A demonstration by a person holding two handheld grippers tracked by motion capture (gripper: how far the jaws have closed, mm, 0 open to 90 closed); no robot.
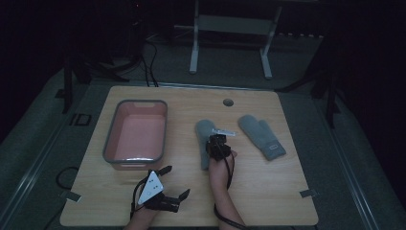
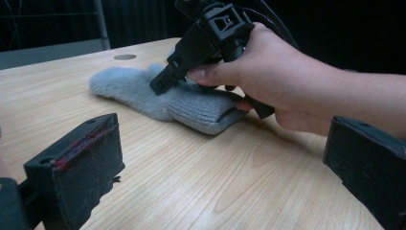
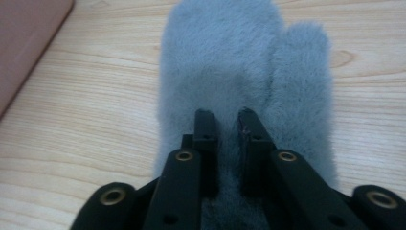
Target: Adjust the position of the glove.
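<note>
Your right gripper (image 3: 225,115) pinches the nearer grey mitten (image 3: 239,72); both mittens remain outside the pink bin (image 1: 115,125), left gripper (image 1: 173,181) spread idle.

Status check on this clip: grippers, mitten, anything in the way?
Right gripper pinched shut on near mitten, a fold of fleece between the jaws. Left gripper open, idle by table edge. Second mitten and pink bin lie apart; nothing in the way.
</note>
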